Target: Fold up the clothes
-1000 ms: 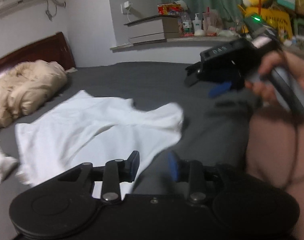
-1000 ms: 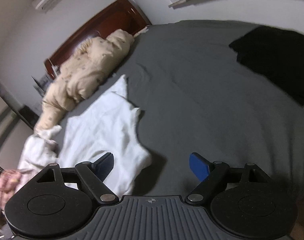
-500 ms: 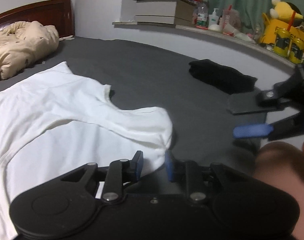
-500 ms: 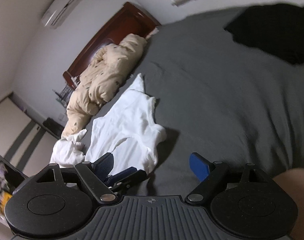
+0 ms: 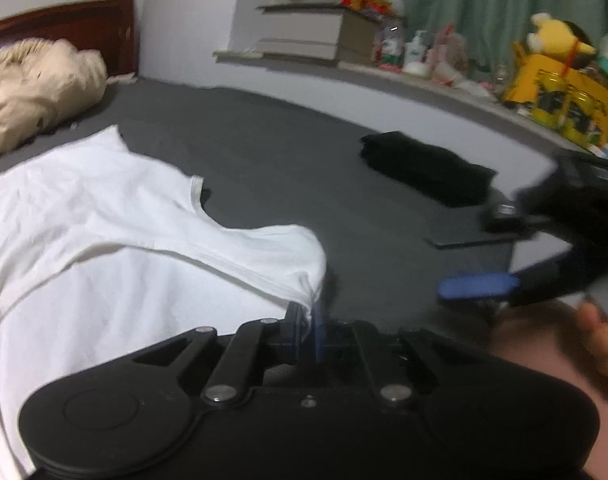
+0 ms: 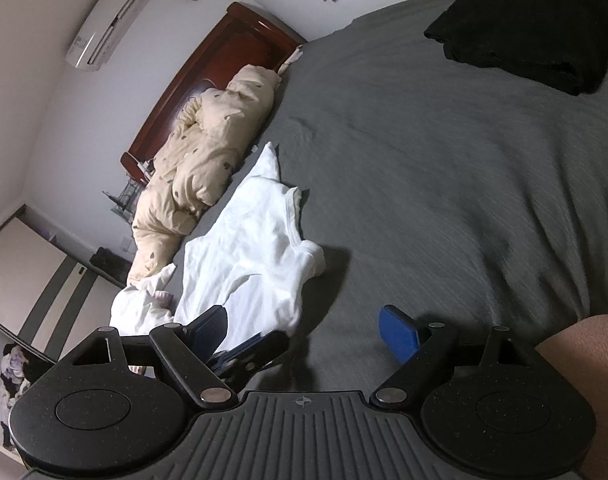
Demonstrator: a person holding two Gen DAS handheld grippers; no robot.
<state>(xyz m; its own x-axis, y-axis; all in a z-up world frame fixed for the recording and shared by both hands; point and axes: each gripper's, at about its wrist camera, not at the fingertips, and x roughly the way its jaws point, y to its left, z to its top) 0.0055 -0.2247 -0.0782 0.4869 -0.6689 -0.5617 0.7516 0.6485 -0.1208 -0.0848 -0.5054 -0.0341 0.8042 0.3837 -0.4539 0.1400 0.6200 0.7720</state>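
Observation:
A white shirt lies spread on the dark grey bed. A rounded sleeve corner points toward me. My left gripper is shut on the edge of that corner, and white cloth bunches between its blue pads. In the right wrist view the same shirt lies left of centre, with the left gripper at its near edge. My right gripper is open over bare sheet to the right of the shirt, nothing between its fingers. It also shows in the left wrist view as the right gripper.
A folded black garment lies far right on the bed. A beige duvet is bunched against the wooden headboard. A crumpled white cloth sits left of the shirt. A cluttered ledge runs behind the bed. A person's knee is at right.
My left gripper's jaws have closed on the shirt's sleeve corner after moving up to it. The right gripper has stayed open and tilted slightly.

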